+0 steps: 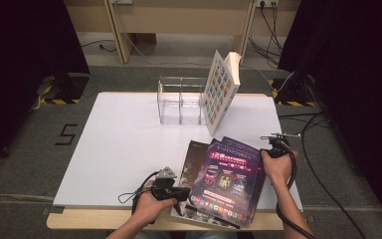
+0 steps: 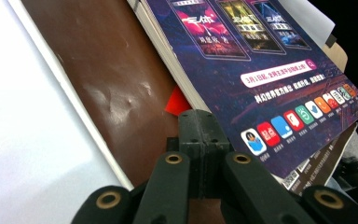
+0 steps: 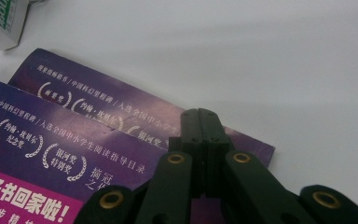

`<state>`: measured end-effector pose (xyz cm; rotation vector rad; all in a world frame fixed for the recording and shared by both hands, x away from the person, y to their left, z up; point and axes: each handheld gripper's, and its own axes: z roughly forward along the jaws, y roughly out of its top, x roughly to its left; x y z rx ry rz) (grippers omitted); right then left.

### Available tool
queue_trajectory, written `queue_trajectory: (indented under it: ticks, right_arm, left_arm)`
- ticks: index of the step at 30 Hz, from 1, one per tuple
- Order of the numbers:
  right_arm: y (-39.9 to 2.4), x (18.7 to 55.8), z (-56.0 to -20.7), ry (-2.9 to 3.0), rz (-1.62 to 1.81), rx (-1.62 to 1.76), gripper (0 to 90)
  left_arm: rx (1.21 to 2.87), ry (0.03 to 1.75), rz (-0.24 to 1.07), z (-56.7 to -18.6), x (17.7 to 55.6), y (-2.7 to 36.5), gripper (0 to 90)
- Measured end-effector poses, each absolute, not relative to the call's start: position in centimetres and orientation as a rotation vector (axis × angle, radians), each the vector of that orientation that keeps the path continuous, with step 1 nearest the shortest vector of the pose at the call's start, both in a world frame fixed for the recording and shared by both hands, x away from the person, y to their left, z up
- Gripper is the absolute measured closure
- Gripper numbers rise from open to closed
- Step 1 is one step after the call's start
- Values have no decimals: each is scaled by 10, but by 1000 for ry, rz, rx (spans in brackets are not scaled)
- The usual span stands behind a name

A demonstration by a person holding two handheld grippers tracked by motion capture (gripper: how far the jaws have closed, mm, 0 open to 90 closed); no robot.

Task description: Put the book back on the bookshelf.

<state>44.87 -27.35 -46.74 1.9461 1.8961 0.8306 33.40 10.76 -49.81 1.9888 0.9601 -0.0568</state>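
Purple-covered books (image 1: 226, 177) sit stacked at the table's (image 1: 119, 144) near edge, at least two purple ones over a brown-covered book (image 1: 191, 162). Left gripper (image 1: 176, 193), jaws clenched on nothing, noses at the stack's lower-left corner; right gripper (image 1: 277, 144), likewise closed and empty, rests by the top-right corner. One white book (image 1: 221, 92) already leans against the clear two-bay holder (image 1: 180, 102). My read: one shelved, the stack yet to go.

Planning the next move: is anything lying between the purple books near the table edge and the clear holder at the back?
Nothing visible lies on the table between the purple books and the clear holder. A white book leans against the holder's right side, above the stack's far end.
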Motion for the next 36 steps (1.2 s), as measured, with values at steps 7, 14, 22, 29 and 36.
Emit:
queue_trajectory:
  ticks: [7, 14, 22, 29, 36]
  right_arm:
    - [-264, 446, -468, 1911, 833, 1923, 900]
    - [-259, 444, -468, 1919, 845, 1913, 900]
    - [-245, 443, -468, 1951, 877, 1880, 900]
    - [-255, 440, -464, 1933, 930, 1934, 739]
    - [-255, 430, -457, 1990, 952, 1926, 694]
  left_arm:
    - [1987, 965, -51, -498, 334, 109, 888]
    - [1983, 968, -46, -497, 335, 110, 887]
    - [1928, 1014, -28, -491, 342, 113, 812]
    - [1866, 1081, -15, -487, 354, 114, 631]
    - [1821, 1106, -7, -479, 364, 112, 574]
